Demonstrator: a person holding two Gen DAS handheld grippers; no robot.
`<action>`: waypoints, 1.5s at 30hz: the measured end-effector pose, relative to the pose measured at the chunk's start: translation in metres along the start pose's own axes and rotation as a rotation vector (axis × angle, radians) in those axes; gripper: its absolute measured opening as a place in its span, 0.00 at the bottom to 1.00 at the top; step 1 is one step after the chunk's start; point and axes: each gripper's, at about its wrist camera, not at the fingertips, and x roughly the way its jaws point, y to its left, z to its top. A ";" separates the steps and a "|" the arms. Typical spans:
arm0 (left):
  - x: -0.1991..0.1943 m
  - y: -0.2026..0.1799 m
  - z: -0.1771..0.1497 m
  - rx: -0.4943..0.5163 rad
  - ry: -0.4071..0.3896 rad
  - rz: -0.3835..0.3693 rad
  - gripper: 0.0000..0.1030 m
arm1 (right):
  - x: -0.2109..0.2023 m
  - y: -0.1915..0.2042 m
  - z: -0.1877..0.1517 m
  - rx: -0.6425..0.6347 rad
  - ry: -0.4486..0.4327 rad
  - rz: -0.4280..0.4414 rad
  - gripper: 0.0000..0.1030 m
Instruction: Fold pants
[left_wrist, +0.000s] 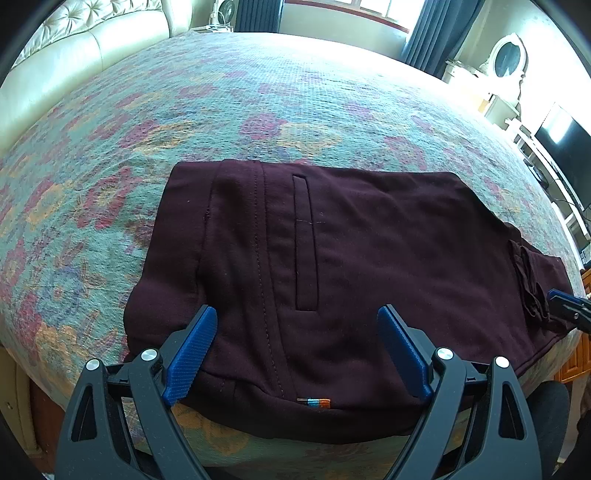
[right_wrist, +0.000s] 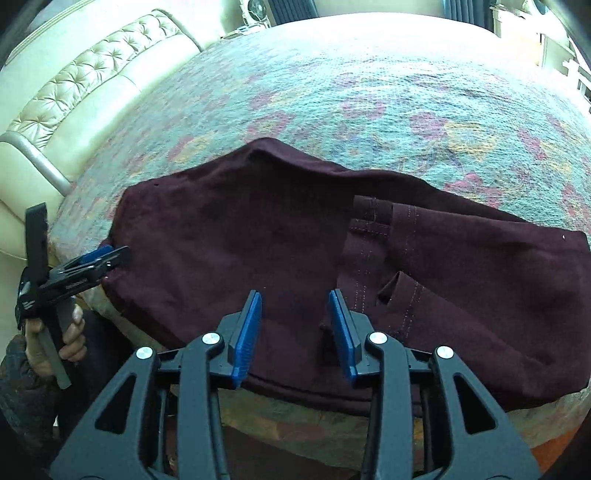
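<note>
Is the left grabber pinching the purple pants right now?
No, the left gripper hangs wide open above the pants, its blue pads apart and pinching no cloth.

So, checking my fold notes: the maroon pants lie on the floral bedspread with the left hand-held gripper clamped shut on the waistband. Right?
Not quite: the left wrist view shows the left hand-held gripper open above the pants, gripping nothing. The floral bedspread part is right.

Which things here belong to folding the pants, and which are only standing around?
Belong to the job:
- maroon pants
- left tool, open
- right tool, open
- bed

Only around:
- cream sofa
- fan
- dark screen
</note>
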 end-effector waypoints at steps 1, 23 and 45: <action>0.000 0.000 0.000 0.002 0.000 0.001 0.85 | -0.011 -0.006 0.004 0.010 -0.017 0.022 0.38; 0.001 -0.005 -0.001 0.015 -0.009 0.020 0.87 | -0.043 -0.332 -0.031 0.766 -0.218 0.315 0.57; 0.002 -0.005 -0.002 0.020 -0.009 0.024 0.88 | -0.022 -0.350 -0.040 0.787 -0.159 0.353 0.15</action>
